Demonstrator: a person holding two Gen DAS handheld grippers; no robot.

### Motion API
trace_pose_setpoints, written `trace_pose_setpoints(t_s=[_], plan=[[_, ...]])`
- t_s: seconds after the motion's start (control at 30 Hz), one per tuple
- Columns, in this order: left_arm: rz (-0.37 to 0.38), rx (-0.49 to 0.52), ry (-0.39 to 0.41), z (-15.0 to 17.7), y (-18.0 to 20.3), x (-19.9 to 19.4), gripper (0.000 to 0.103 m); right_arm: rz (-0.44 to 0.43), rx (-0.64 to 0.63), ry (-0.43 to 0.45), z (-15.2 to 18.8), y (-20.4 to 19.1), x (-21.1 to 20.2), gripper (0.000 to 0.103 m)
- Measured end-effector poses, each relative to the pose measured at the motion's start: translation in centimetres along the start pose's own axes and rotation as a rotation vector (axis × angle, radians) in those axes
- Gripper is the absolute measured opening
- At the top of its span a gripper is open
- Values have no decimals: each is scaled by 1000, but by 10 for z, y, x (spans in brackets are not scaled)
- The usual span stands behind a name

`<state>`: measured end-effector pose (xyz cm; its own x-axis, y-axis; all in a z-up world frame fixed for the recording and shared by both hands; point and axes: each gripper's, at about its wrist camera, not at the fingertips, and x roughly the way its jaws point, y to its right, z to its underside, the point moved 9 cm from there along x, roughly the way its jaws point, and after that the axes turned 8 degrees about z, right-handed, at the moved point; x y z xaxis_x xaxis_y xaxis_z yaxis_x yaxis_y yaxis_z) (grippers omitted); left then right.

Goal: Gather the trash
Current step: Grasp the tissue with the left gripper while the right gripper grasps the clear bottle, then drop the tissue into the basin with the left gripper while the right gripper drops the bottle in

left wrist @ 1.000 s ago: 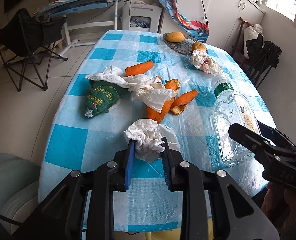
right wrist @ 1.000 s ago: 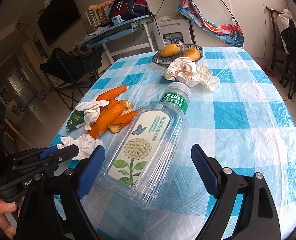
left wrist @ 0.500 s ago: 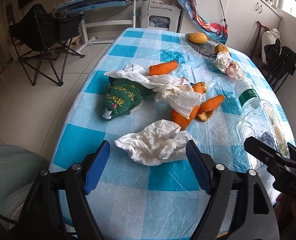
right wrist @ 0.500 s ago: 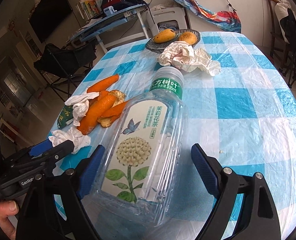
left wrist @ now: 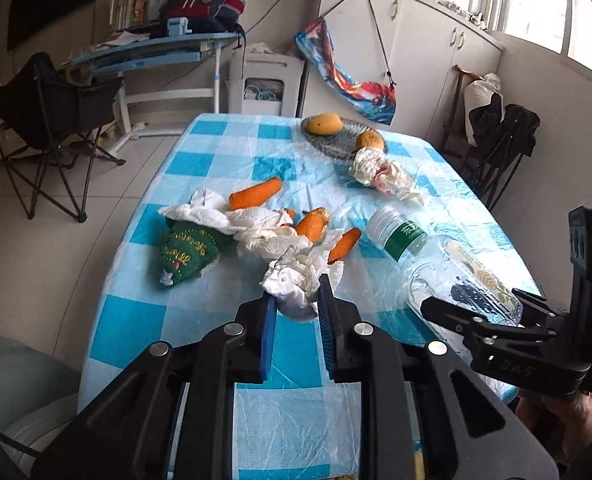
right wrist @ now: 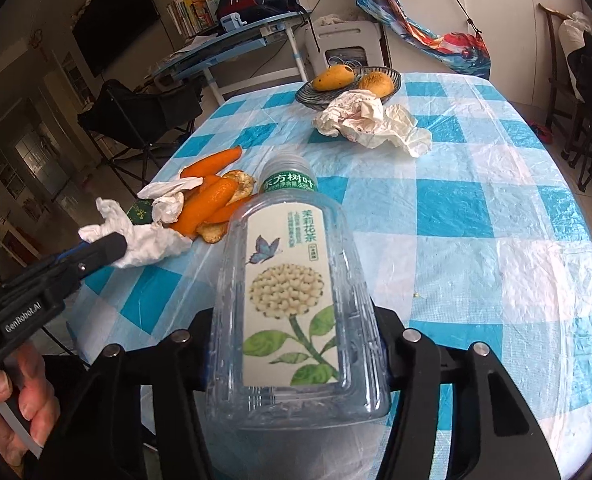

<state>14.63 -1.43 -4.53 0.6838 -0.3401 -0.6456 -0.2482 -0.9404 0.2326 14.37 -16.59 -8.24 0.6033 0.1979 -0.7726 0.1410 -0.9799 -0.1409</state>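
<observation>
My left gripper pinches the white tissue just above the table; my right gripper squeezes the plastic bottle; the slick bottle could slip out; loose tissue could tear.

a lived-in home room: checked tablecloth mid-frame, fruit plate beyond, cluttered desk upper left, white cupboards upper right, probably a television.

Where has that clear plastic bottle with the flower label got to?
The bottle is clamped in the right gripper, filling the right wrist view, its green cap pointing toward the carrots and the crumpled paper.
</observation>
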Motion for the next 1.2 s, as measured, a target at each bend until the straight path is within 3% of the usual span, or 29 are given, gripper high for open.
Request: trace_pose_setpoints(t_s=[0.37, 0.63, 0.9, 1.2], plan=[[3, -10, 16, 3, 5, -8, 19, -5, -76, 38, 5, -10, -16, 55], [-6, -21, 44, 11, -3, -25, 19, -8, -200, 89, 16, -34, -52, 55], [-21, -4, 91, 22, -2, -64, 19, -7, -350, 106, 67, -67, -89, 55], [3, -51, 64, 60, 3, -89, 19, 2, -481, 17, 128, -87, -86, 55]])
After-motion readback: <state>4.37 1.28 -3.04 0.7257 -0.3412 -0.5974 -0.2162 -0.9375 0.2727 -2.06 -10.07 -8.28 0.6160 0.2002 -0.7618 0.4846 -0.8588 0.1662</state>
